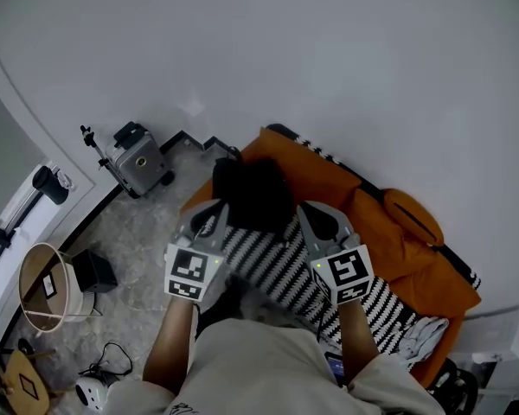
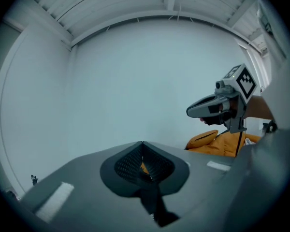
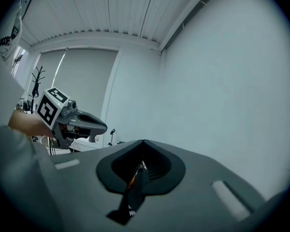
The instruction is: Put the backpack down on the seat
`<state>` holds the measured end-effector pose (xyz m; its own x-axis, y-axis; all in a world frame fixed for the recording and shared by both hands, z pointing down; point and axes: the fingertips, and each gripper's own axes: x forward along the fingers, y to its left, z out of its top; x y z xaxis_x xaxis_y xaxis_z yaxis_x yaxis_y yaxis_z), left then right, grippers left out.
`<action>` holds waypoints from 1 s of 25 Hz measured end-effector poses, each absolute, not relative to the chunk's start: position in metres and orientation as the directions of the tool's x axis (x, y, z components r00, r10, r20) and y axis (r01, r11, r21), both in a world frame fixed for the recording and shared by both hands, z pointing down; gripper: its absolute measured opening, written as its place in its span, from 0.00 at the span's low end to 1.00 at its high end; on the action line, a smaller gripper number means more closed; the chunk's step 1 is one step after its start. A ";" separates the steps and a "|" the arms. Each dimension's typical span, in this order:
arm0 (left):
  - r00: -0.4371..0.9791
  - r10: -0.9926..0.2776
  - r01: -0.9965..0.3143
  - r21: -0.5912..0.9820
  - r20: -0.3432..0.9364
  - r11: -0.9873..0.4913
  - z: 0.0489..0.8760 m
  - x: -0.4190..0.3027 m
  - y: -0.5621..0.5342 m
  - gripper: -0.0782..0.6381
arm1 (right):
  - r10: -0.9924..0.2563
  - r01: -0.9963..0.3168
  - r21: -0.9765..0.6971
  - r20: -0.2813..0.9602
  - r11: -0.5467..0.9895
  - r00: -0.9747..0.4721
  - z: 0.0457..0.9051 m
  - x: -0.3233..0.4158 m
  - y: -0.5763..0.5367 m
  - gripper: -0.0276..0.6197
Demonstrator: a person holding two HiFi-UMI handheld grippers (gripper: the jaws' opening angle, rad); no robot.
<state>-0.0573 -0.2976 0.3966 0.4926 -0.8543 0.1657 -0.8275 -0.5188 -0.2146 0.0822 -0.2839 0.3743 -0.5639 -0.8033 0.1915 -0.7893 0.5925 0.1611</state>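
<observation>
left hand-held gripper (image 1: 216,213), right hand-held gripper (image 1: 306,213) hold backpack (image 1: 253,193) hanging upright.

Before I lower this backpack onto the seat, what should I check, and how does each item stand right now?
1. Left gripper shut on a dark strap: ok.
2. Right gripper shut on a black strap: ok.
3. Backpack hangs between both grippers: ok.
4. Backpack over the orange sofa, near its left end in the head view: ok.
5. Striped blanket on the seat is free of other things where it shows: ok. The part under the backpack is hidden: cannot tell.
6. Backpack zipped shut: cannot tell.
</observation>
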 end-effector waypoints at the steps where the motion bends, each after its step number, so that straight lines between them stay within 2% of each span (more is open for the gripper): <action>1: 0.496 -0.854 -0.826 -0.219 0.160 -0.520 0.392 -0.056 -0.293 0.12 | -0.802 -0.787 0.163 0.188 0.595 -0.567 0.371 0.080 -0.280 0.04; 25: 0.522 -0.847 -0.810 -0.253 0.102 -0.529 0.364 -0.065 -0.254 0.12 | -0.808 -0.782 0.201 0.134 0.589 -0.574 0.344 0.054 -0.241 0.04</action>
